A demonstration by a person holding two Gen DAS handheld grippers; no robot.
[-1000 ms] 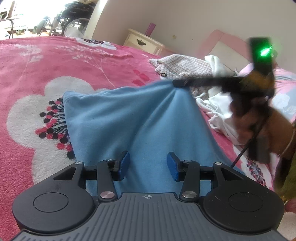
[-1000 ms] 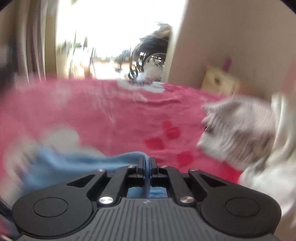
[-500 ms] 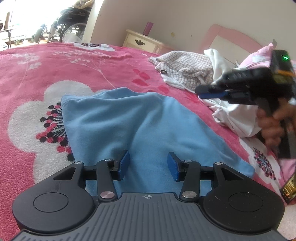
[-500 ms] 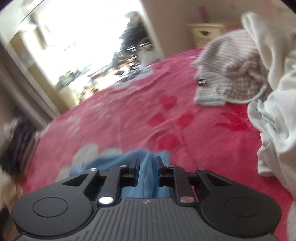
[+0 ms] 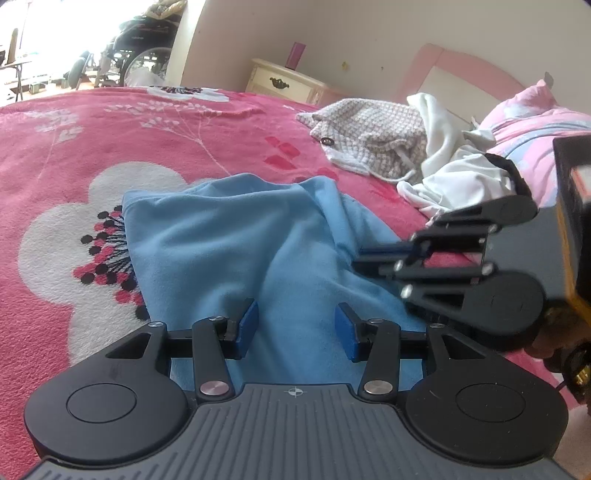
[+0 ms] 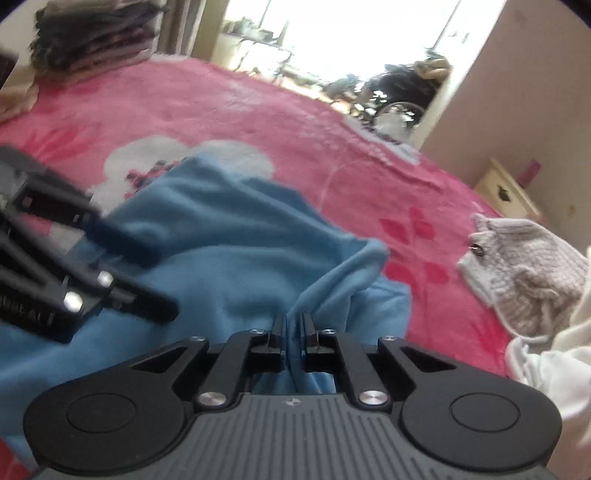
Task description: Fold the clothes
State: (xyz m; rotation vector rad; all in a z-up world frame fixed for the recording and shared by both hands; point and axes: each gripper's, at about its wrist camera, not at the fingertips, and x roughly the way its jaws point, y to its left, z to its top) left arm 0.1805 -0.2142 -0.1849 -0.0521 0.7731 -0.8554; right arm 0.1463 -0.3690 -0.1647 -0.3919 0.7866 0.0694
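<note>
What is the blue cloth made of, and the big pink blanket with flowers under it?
The blue cloth looks like soft, matte knit fabric, maybe cotton or light fleece: it drapes in smooth, rounded folds with no shine. The pink blanket looks like thick plush fleece: its surface is fuzzy, with a short pile. Both are guesses from looks alone.

Beige wall (image 5: 369,33), cream nightstand (image 5: 291,83), bright doorway (image 6: 332,33).

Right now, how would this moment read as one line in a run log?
left hand-held gripper: open over blue cloth | right hand-held gripper: closing, cloth fold between pads | bed
</note>
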